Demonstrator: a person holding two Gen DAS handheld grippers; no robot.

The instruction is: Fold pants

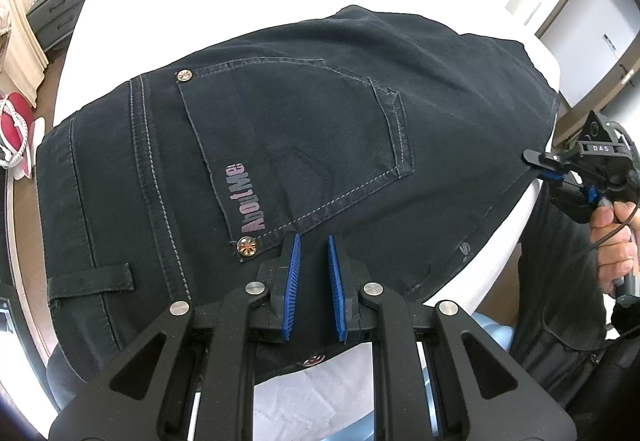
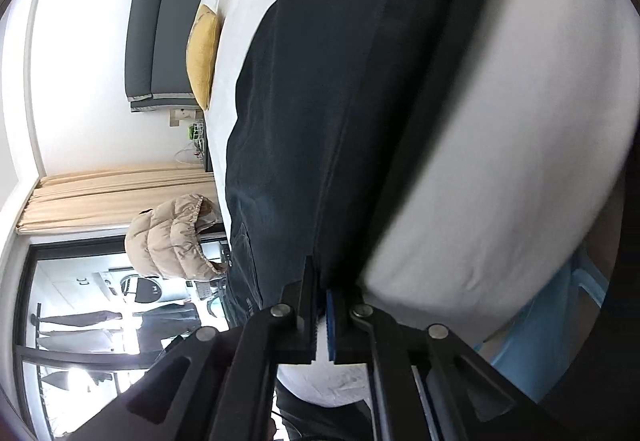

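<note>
On the white bed (image 1: 100, 21), dark pants (image 1: 320, 129) lie flat, seat side up, back pocket (image 1: 296, 149) and pink lettering showing, apparently doubled leg over leg. The right gripper (image 2: 320, 281), jaws clenched on the pants' near edge, likely anchors it for the next fold. The left gripper (image 1: 313, 265) hovers released over the seat, blue pads (image 1: 294, 273) apart, gripping nothing.
</note>
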